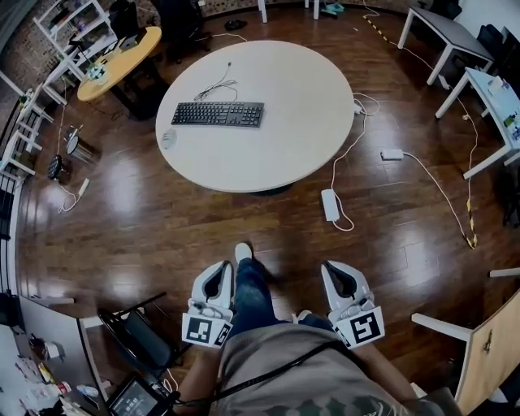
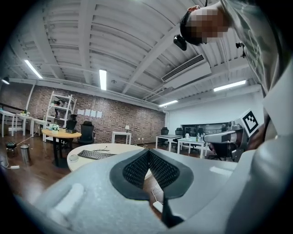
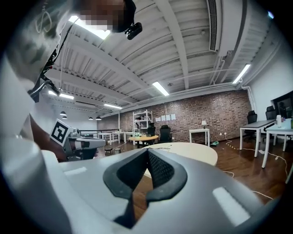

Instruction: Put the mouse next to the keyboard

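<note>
A black keyboard (image 1: 218, 114) lies on the round white table (image 1: 284, 154), its cable running toward the far edge. A pale grey mouse (image 1: 168, 138) rests near the table's left rim, left of the keyboard and a little apart from it. Both grippers are low by my legs, well short of the table and pointing toward it. My left gripper (image 1: 218, 270) is shut and empty, and my right gripper (image 1: 340, 273) is shut and empty too. The left gripper view shows the closed pads (image 2: 149, 151) with the keyboard (image 2: 95, 155) and mouse (image 2: 73, 157) far ahead. The right gripper view shows its closed pads (image 3: 147, 151).
A white power strip (image 1: 330, 205) and trailing cables lie on the wooden floor right of the table. A black chair (image 1: 142, 337) stands at my lower left. A yellow table (image 1: 122, 57) and shelving (image 1: 69, 24) sit far left, white desks (image 1: 455, 36) far right.
</note>
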`<move>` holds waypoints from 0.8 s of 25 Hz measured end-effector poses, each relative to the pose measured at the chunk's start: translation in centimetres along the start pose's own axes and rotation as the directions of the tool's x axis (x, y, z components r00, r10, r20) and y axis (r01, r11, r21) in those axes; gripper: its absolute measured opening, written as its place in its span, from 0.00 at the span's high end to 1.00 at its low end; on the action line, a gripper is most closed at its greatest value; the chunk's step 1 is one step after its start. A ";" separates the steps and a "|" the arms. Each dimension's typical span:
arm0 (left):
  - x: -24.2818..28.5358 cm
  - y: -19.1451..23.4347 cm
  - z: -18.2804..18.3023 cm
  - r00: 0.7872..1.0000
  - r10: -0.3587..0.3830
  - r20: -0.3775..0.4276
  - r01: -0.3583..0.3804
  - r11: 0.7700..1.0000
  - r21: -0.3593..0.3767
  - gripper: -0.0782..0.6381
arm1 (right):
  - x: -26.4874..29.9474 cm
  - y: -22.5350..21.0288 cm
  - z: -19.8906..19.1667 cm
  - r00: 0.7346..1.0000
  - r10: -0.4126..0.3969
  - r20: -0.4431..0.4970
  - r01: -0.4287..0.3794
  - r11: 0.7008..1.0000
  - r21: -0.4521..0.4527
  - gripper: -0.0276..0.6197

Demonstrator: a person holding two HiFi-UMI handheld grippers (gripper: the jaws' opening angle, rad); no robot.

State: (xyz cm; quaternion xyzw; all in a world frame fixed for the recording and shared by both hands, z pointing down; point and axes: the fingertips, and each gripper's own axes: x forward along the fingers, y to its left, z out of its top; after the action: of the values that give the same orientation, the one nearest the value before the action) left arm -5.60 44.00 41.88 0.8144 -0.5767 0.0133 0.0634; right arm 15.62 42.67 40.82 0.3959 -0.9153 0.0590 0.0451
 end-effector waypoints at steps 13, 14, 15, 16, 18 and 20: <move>9.8 17.8 0.8 0.999 -0.014 -0.038 0.010 0.996 -0.090 0.89 | 19.7 -0.3 2.1 0.994 -0.044 -0.103 0.040 0.998 -0.040 0.95; 10.1 19.2 0.8 0.999 -0.006 -0.040 0.002 0.995 -0.098 0.89 | 21.0 0.0 2.3 0.993 -0.040 -0.111 0.036 0.998 -0.042 0.95; 10.3 20.4 0.7 0.999 0.003 -0.041 -0.007 0.994 -0.105 0.89 | 22.1 0.1 2.4 0.992 -0.037 -0.120 0.032 0.999 -0.044 0.95; 10.6 21.5 0.7 0.999 0.010 -0.041 -0.015 0.994 -0.113 0.89 | 23.1 0.2 2.4 0.991 -0.035 -0.130 0.029 0.998 -0.048 0.95; 11.3 23.3 0.4 0.999 0.020 -0.038 -0.025 0.992 -0.128 0.89 | 24.9 0.2 2.2 0.988 -0.035 -0.148 0.026 0.998 -0.056 0.95; 12.1 25.0 0.3 0.999 0.022 -0.033 -0.026 0.990 -0.142 0.89 | 26.9 0.2 2.4 0.986 -0.038 -0.160 0.029 0.998 -0.054 0.95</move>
State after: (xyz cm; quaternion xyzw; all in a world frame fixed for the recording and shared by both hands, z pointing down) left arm -25.14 24.46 44.92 0.8005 -0.5848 -0.0144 0.1303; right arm -2.98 23.10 41.95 0.4039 -0.9030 0.0662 0.1302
